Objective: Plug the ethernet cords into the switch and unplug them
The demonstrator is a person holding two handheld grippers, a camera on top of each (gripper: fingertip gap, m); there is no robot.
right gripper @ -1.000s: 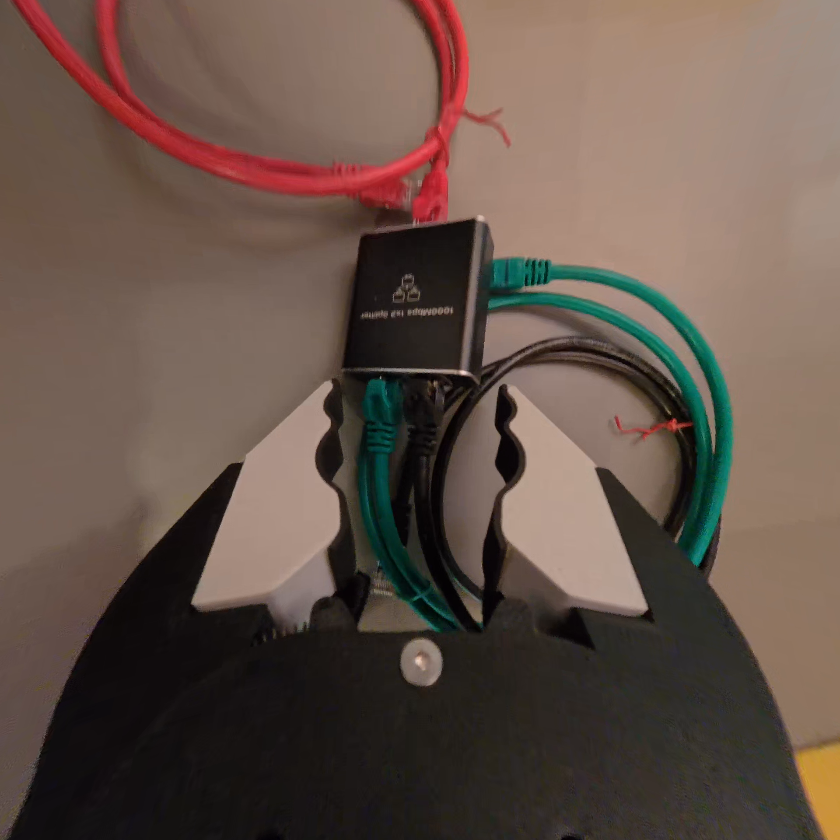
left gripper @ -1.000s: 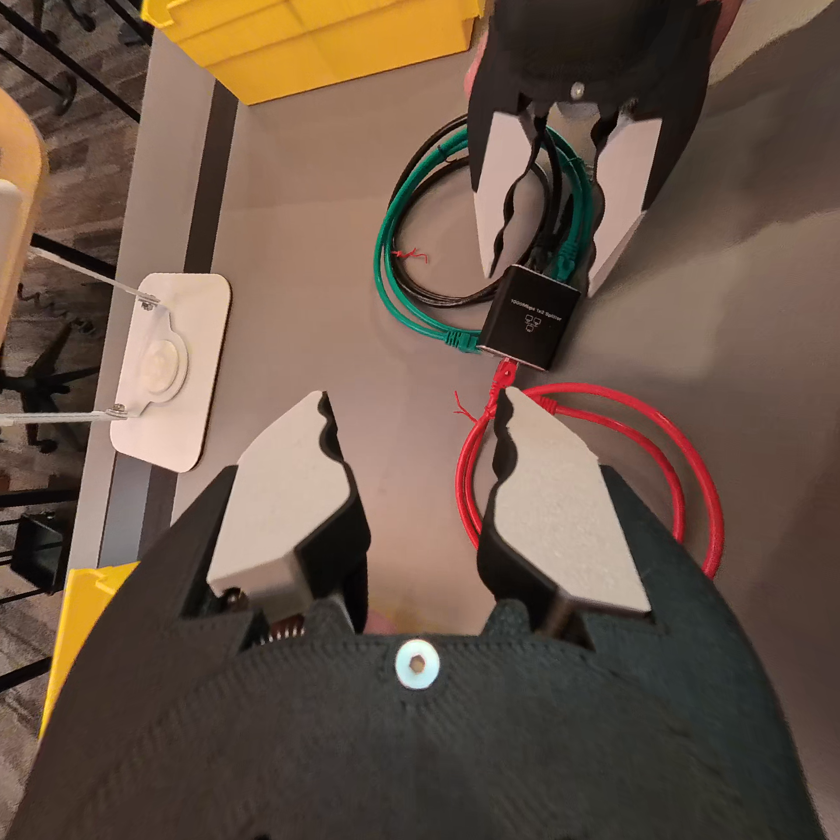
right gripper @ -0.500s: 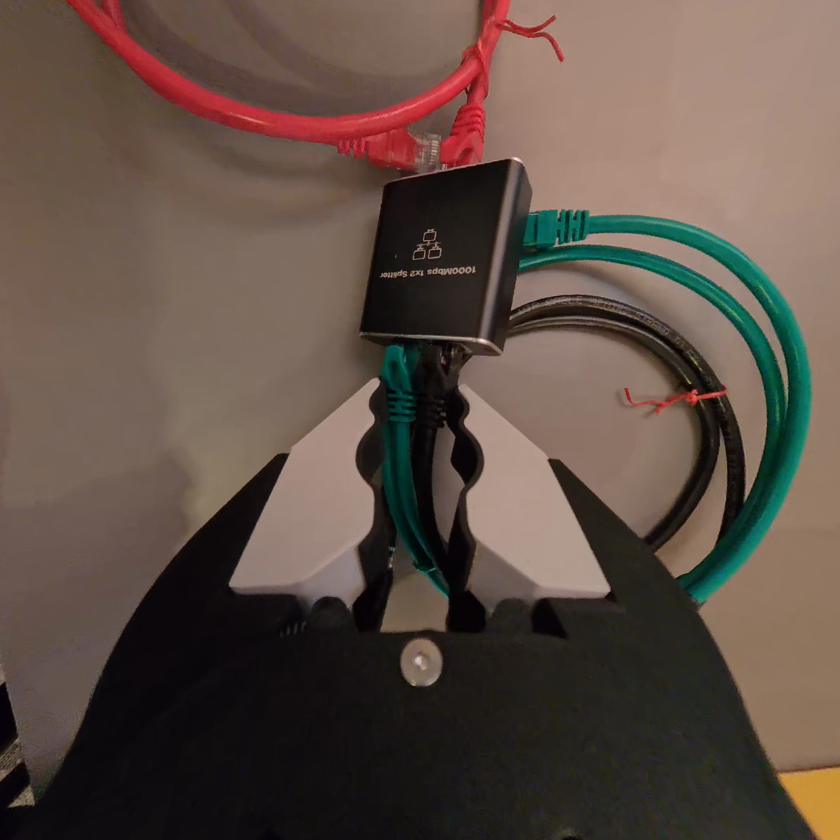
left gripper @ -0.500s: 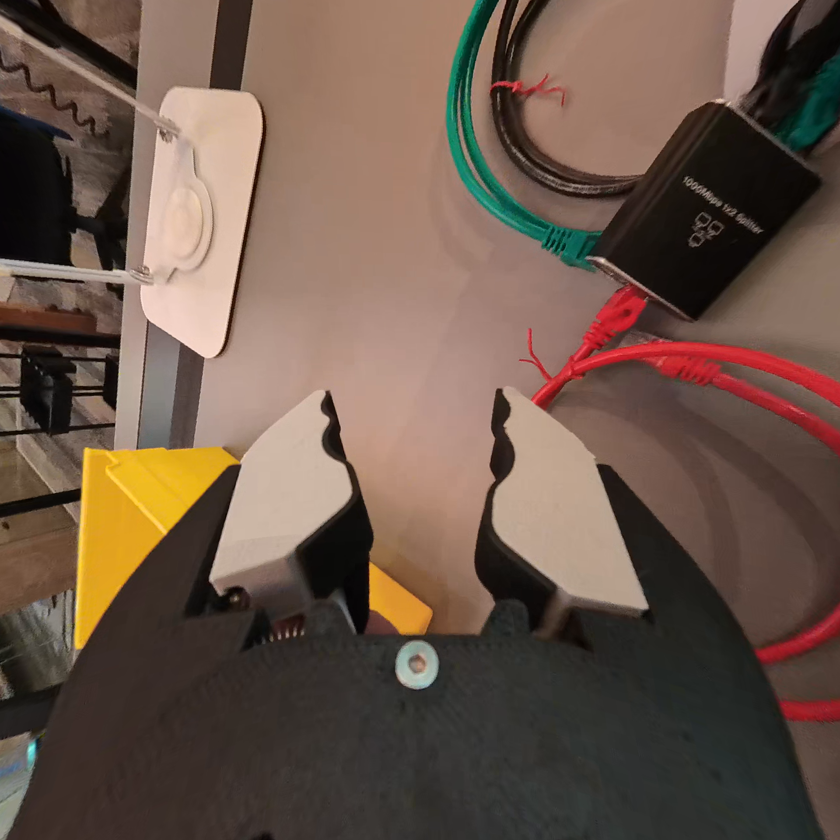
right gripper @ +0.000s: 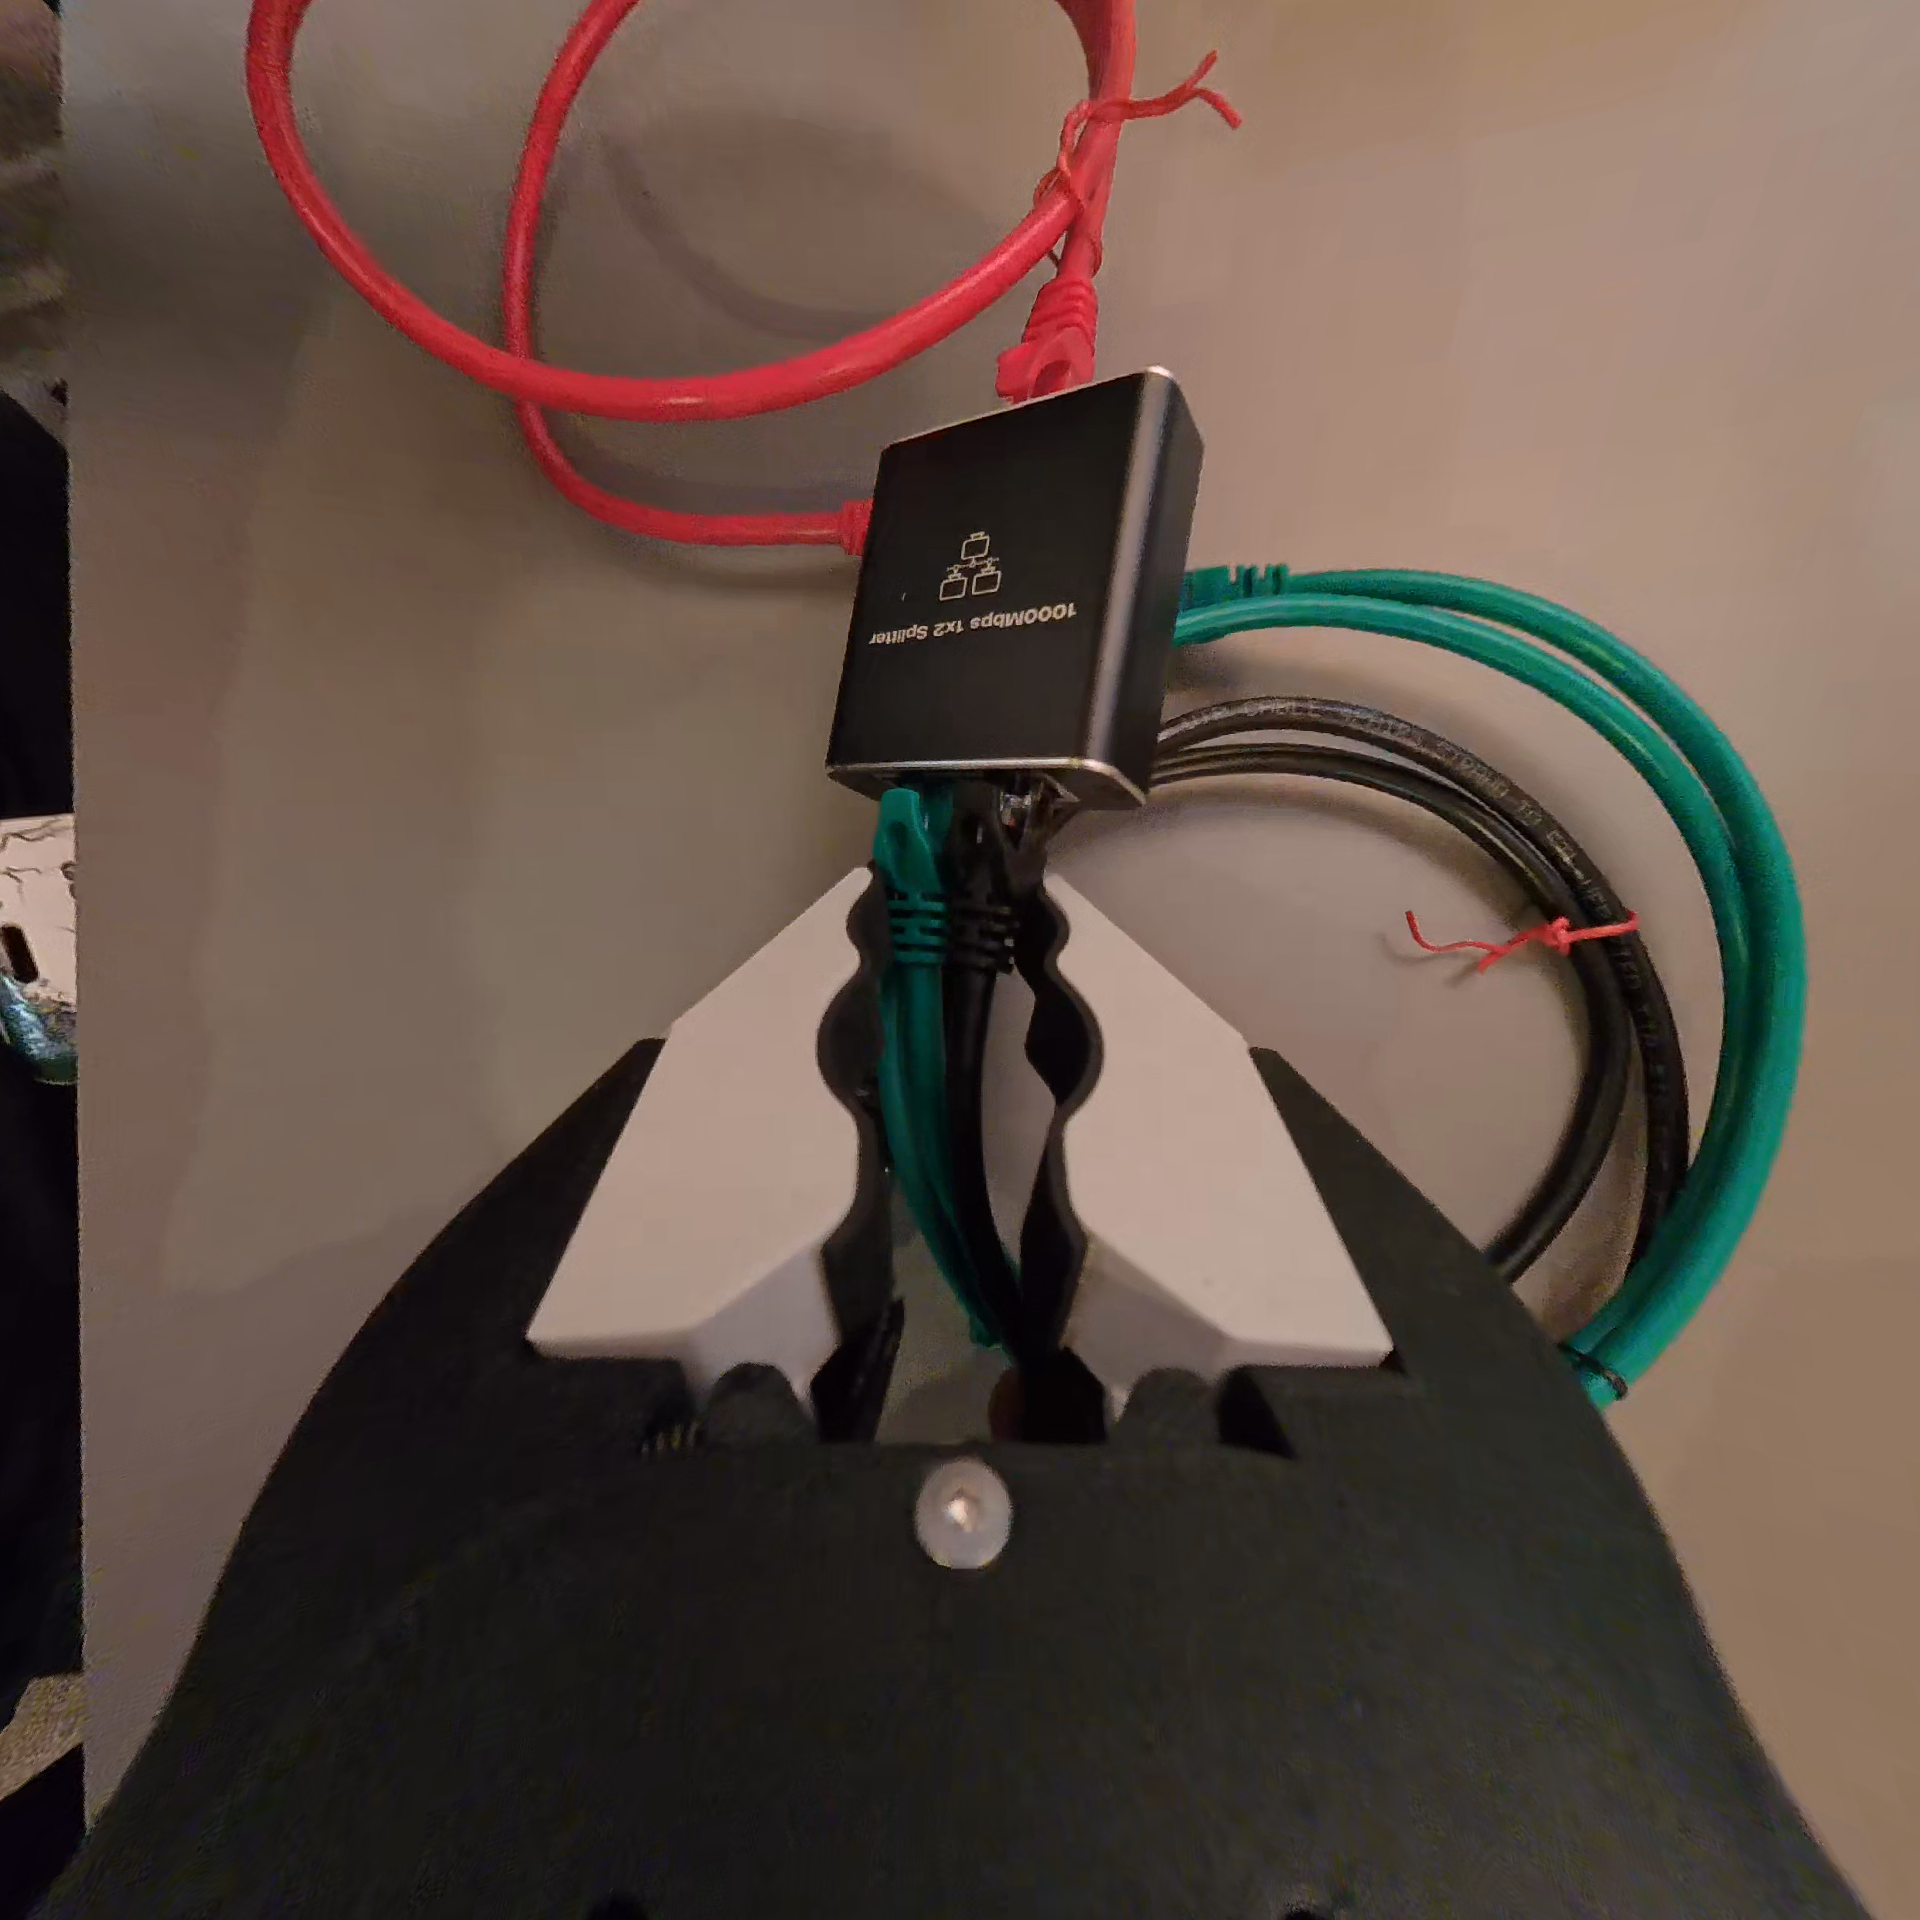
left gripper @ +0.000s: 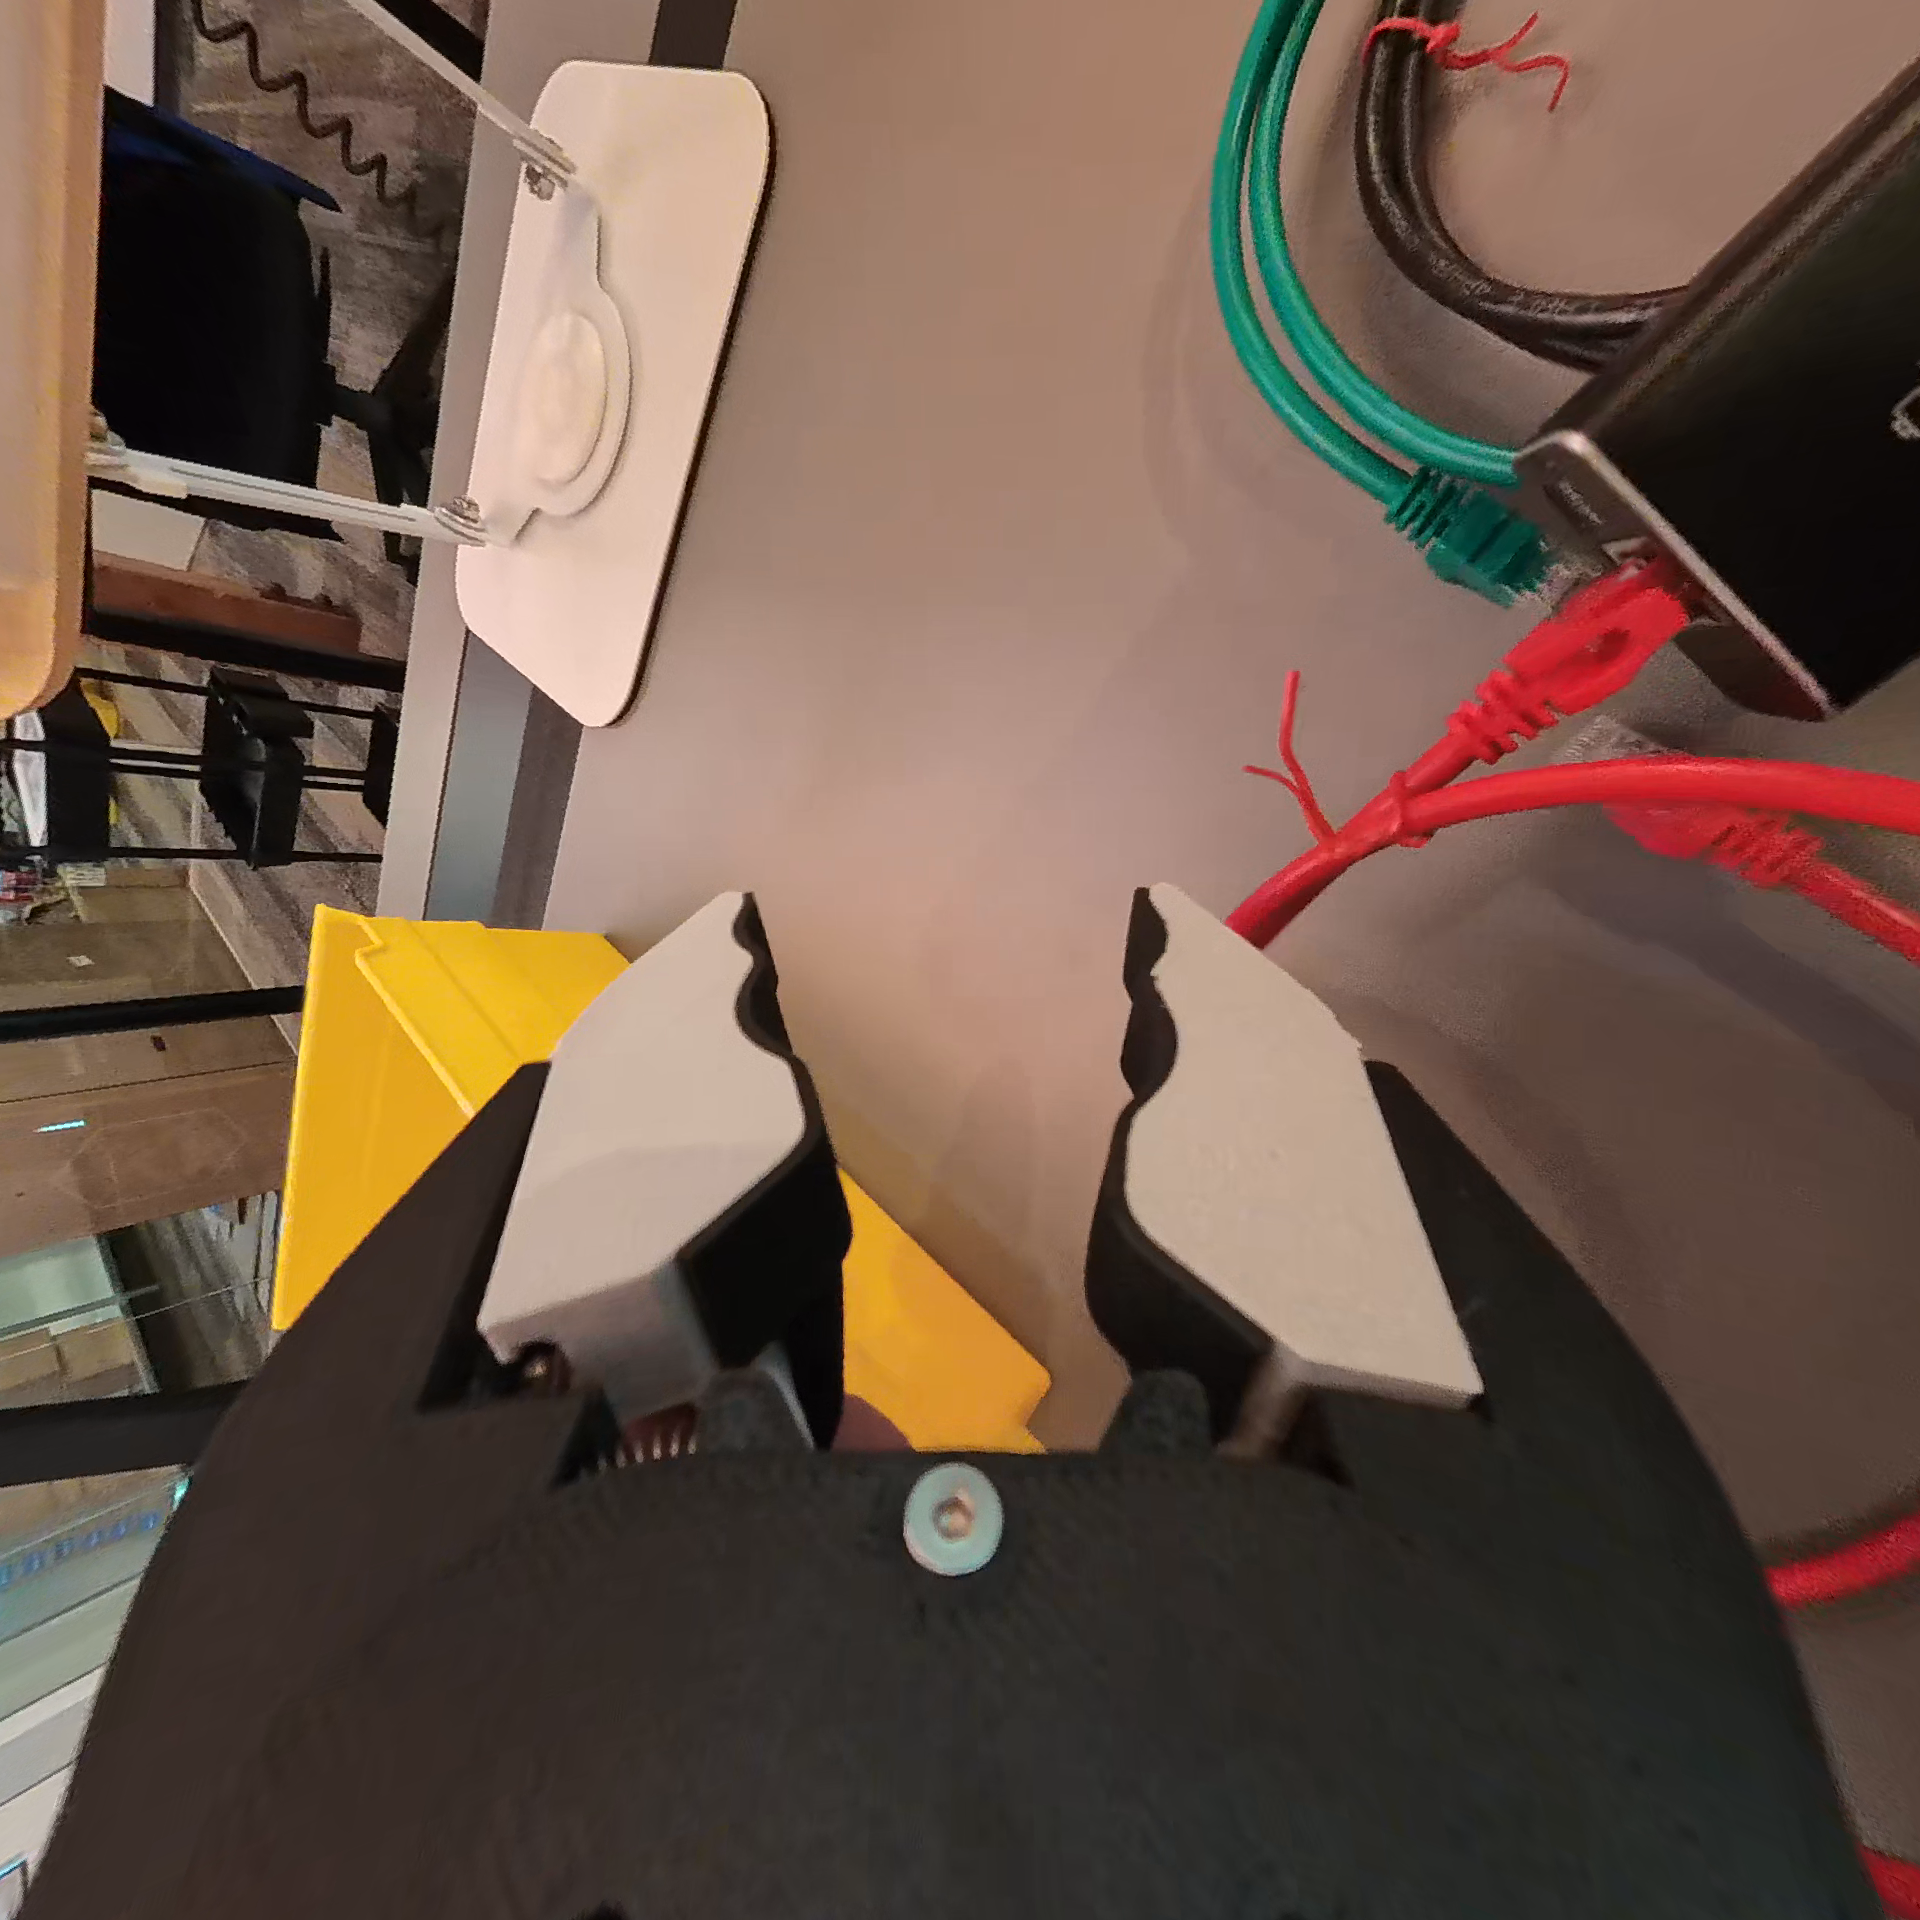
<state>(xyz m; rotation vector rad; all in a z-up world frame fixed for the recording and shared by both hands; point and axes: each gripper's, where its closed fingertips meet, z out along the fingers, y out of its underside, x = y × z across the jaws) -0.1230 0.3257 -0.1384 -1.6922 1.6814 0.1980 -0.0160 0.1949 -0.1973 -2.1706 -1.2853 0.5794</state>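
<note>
The black switch is lifted a little off the grey table and tilted. My right gripper is shut on the green cord and black cord just behind their plugs, which sit in the switch's near side. A red cord is plugged into its far side. In the left wrist view the switch is at the upper right with the red plug in it and a loose green plug beside it. My left gripper is open and empty, left of the red cord.
A white pad with a clear holder lies at the table's left edge. A yellow bin sits under my left gripper. Coils of red, green and black cord lie around the switch on the grey table.
My right gripper shut on the green and black cords and has raised and tilted the switch. My left gripper drew back and to the left, away from the switch, still open.
</note>
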